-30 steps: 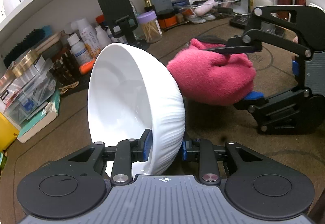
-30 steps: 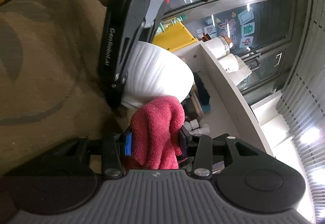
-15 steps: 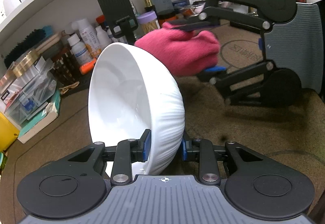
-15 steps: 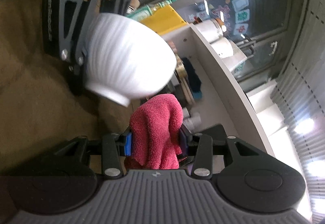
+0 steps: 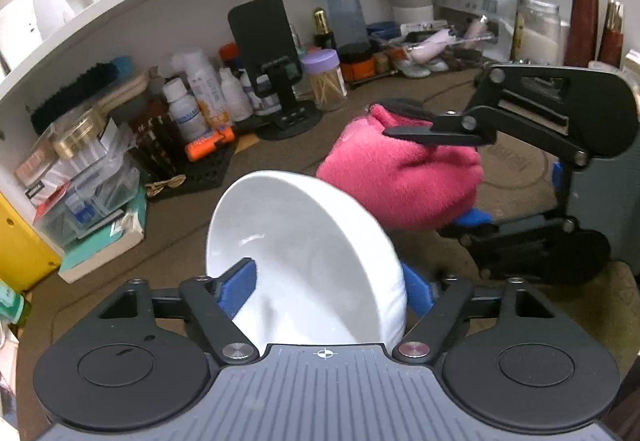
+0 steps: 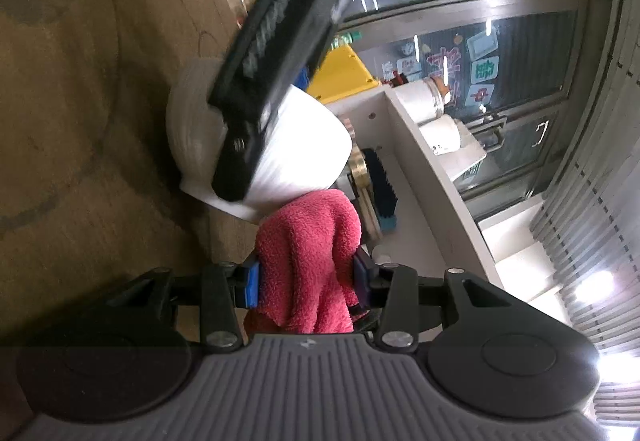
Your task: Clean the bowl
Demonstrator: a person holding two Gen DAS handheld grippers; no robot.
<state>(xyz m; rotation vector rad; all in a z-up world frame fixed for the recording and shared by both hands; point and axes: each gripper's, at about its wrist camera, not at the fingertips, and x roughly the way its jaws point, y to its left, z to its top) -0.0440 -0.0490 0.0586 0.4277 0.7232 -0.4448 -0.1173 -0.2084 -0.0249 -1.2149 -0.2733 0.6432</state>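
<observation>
**Holding a white bowl and a pink cloth over the desk**

Gripping is loosening on your left side: the left gripper [image 5: 326,291] has the white bowl [image 5: 304,253] between its blue pads, one pad inside the bowl and the other against the ribbed outer wall, and its jaws are opening. From the left wrist view you cannot tell whether both pads press on the wall at this instant. The bowl is tilted, its mouth turned up and toward the cluttered back edge of the brown desk mat [image 5: 192,217].

Your right gripper [image 6: 306,279] is clamped on a folded pink cloth [image 6: 310,261]; both pads press into the terry fabric, and the cloth stands up out of the jaws. In the right wrist view the top of the cloth sits right at the bowl's foot and lower wall; whether they touch is unclear.

Along the back edge of the desk, beneath the white shelf [image 5: 168,1], stand a black phone stand [image 5: 272,61], white bottles [image 5: 204,89], a purple-lidded jar of toothpicks [image 5: 326,81] and a clear organiser box [image 5: 84,193] near the left edge.
</observation>
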